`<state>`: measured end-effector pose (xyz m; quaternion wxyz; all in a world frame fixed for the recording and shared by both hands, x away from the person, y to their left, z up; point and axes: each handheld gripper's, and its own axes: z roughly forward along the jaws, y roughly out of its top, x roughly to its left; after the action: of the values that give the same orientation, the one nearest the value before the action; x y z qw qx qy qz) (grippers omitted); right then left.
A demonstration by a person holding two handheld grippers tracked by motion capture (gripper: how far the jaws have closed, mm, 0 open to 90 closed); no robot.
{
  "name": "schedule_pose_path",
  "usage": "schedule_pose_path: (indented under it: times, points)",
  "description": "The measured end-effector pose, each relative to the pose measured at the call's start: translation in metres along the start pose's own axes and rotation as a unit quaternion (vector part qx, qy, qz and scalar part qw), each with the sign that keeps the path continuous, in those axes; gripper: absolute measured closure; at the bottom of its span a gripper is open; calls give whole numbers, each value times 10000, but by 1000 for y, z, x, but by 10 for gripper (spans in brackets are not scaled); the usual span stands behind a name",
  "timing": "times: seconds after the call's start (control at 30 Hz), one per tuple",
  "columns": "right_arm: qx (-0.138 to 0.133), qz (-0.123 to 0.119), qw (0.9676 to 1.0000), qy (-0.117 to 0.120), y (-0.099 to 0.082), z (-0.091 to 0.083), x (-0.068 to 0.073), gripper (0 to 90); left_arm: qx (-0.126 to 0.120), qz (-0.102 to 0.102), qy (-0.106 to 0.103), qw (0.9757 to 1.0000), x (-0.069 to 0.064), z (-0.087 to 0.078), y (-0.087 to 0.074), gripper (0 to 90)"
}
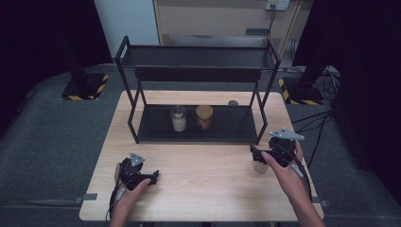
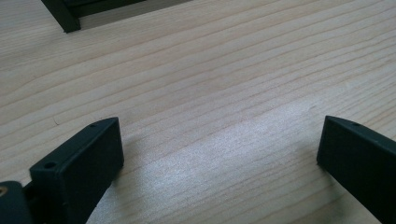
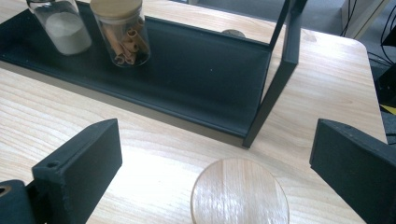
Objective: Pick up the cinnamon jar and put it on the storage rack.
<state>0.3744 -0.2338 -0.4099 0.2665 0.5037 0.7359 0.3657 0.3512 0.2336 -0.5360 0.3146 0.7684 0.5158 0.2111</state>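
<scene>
Landmark: the black two-tier rack at the far middle of the wooden table; every place below is told from it.
Jar in hand's reach: a wooden-lidded jar stands on the table just in front of the rack's right front leg, so you have a short lift to the lower shelf.
Right gripper: your jaws are spread wide to either side of that jar, above its lid and not touching it; you are lined up to close on it, by my reading.
Left gripper: jaws spread, holding nothing, resting low over bare table in front of the rack's left end, well out of the way.
Lower shelf: a jar of white powder and a jar of cinnamon sticks stand side by side at its middle; the free stretch to their right looks like the place for yours.
</scene>
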Motion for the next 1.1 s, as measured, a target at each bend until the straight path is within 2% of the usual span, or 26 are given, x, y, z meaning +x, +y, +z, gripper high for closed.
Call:
schedule_pose_path:
  times: [0.43,1.1]
  points:
    - [-24,199,9998,-13,-18,-8,-7,21,1,0,0,10000,0,0,0,0]
    - [14,338,9994,-2,-42,-14,-14,21,1,-9,11,10000,0,0,0,0]
